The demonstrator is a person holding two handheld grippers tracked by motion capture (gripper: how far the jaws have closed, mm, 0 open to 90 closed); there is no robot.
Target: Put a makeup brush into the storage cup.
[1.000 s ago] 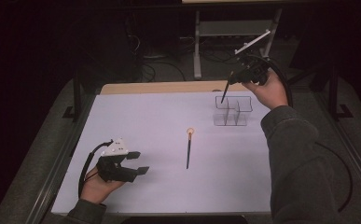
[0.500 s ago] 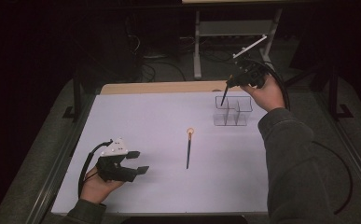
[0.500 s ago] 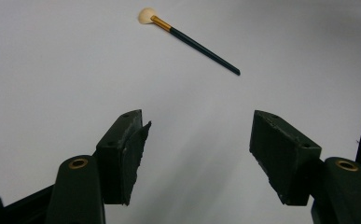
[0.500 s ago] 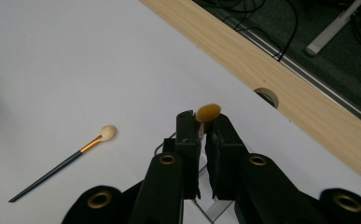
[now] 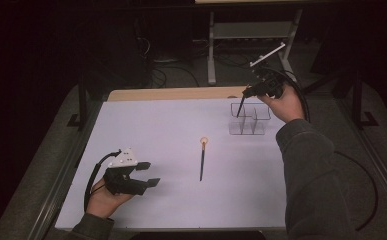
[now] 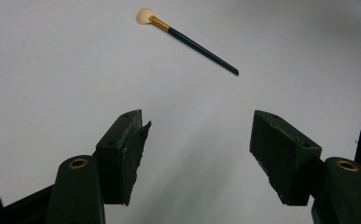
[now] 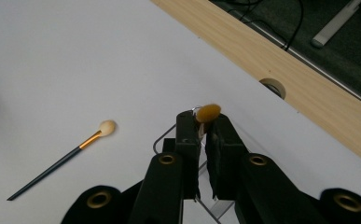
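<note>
A dark-handled brush (image 5: 201,161) with a pale round head lies flat in the middle of the white table; it also appears as the brush (image 6: 187,42) and the brush (image 7: 59,164). At the back right my right gripper (image 5: 248,91) is shut on a second brush (image 5: 241,105), which hangs tip-down into a clear divided organizer (image 5: 253,127). From above, its tan head (image 7: 208,112) pokes out between the closed right gripper (image 7: 203,123). My left gripper (image 5: 150,174) rests at the front left, open with nothing in it, with the left gripper (image 6: 199,135) pointing toward the lying brush.
A wooden strip (image 7: 281,60) with a round cable hole (image 7: 272,87) runs along the table's far edge. Behind it stand a metal rack (image 5: 251,30) and cables on the floor. White surface lies between the two hands.
My right gripper has sunk slightly with its brush, so the handle's tip reaches a little deeper into the clear organizer. The left gripper and the lying brush have not moved.
</note>
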